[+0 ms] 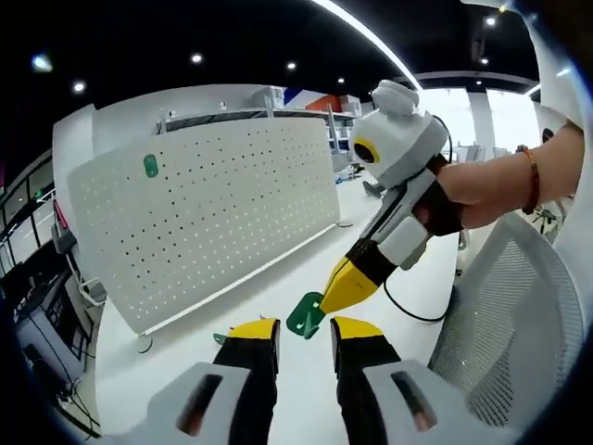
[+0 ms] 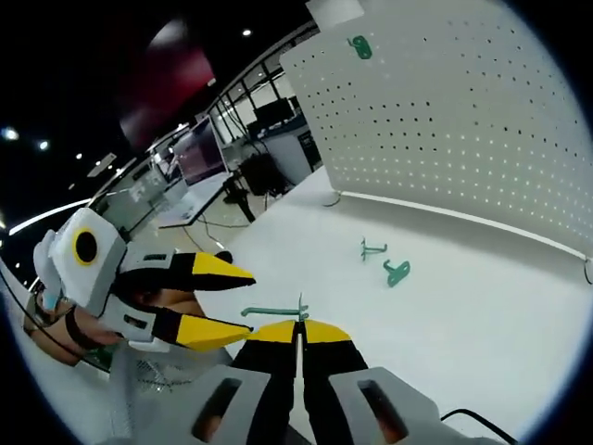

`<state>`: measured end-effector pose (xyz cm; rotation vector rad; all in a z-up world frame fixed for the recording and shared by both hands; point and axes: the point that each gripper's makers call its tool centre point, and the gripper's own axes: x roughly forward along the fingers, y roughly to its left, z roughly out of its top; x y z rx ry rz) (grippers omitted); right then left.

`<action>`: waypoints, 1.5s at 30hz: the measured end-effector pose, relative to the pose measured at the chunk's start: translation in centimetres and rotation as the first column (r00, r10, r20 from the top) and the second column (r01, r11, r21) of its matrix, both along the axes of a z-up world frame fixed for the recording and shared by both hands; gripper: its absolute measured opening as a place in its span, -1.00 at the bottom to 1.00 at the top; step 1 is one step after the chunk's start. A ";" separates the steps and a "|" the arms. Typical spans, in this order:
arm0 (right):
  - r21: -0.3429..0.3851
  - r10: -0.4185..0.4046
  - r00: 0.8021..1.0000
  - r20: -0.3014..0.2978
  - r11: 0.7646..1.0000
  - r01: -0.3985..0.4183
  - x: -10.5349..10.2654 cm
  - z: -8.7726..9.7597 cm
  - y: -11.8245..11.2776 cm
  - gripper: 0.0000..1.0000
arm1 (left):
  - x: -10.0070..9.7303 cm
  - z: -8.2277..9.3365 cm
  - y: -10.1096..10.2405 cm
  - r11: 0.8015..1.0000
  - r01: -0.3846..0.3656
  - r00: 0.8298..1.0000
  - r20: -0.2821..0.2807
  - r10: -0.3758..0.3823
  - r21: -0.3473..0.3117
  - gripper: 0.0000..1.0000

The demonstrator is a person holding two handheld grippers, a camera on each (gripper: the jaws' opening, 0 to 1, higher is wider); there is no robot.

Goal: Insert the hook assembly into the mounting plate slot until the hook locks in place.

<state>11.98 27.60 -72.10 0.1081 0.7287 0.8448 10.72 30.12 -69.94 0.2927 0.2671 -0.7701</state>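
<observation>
The right gripper (image 2: 298,326), fingers clamped on a green hook (image 2: 274,311), holds it above the white surface (image 2: 482,278). Beside it, the left gripper (image 1: 305,330) waits with fingers apart. In the left gripper view, the hook's green plate (image 1: 304,315) hangs from the right gripper's tips. Further off, two green hooks (image 2: 386,261) lie on the surface. Beyond stands a white pegboard (image 1: 204,199) with a green plate (image 1: 150,166) mounted near its top.

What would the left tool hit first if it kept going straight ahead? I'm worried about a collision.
Probably the green hook piece held by the right tool. It sits just past the left tool, whose jaws are open. The pegboard stands farther behind, though depth is uncertain.
</observation>
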 end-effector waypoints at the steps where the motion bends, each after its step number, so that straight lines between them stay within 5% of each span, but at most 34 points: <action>1: 0.002 -0.001 1.000 -0.003 1.000 0.001 -0.1 0.2 0.1 -1.00 | 0.0 -0.1 0.0 1.000 0.003 1.000 -0.002 -0.003 0.004 -0.55; 19: 0.002 0.040 0.997 -0.064 0.999 -0.040 -1.6 0.1 2.0 -1.00 | -0.5 -1.6 0.4 0.986 0.066 0.997 0.033 -0.071 0.152 -0.82; 32: -0.006 0.058 0.996 -0.072 0.998 -0.059 -1.8 -0.1 3.1 -1.00 | -0.8 -2.3 1.3 0.987 0.063 0.998 0.014 -0.065 0.146 -0.92; 36: -0.016 0.083 0.996 -0.043 0.996 -0.084 -1.9 0.0 3.8 -1.00 | -0.8 -2.3 1.9 0.989 0.050 0.999 0.009 -0.051 0.138 -0.92; 45: -0.065 0.138 0.983 0.124 0.989 -0.131 -1.1 1.0 4.9 -0.90 | 0.4 -1.3 3.8 0.997 -0.027 1.000 0.003 0.027 0.067 -0.93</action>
